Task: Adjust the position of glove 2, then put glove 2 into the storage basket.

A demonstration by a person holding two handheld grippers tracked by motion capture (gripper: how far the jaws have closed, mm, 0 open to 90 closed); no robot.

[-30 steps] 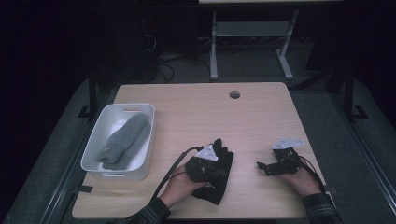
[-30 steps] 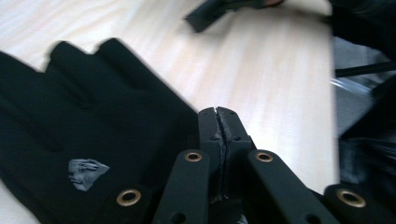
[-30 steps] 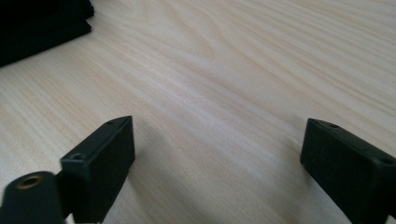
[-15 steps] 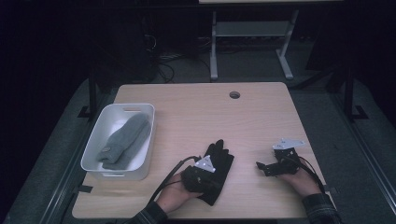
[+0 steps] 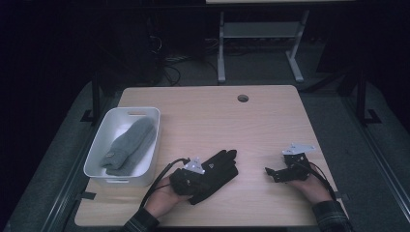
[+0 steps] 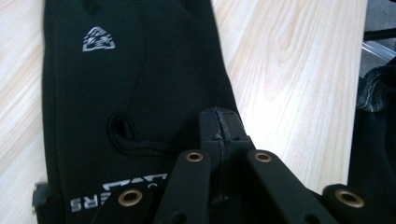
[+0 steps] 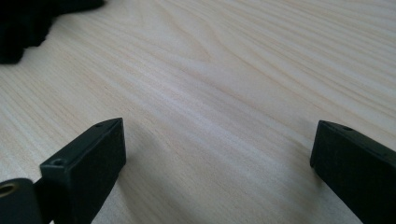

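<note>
Filling the dark room, a pale wooden table.

A pale wooden counter stands lit in a dark room; behind it, a white metal frame and tangled cables rest on grey floor.

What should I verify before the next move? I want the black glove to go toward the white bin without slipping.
1. Left gripper fingers closed: ok.
2. Black glove fabric actually pinched between them: cannot tell.
3. White bin has room beside the grey glove: ok.
4. Table free of obstacles between black glove and bin: ok.
5. Right gripper open, holding nothing, apart from the black glove: ok.
</note>
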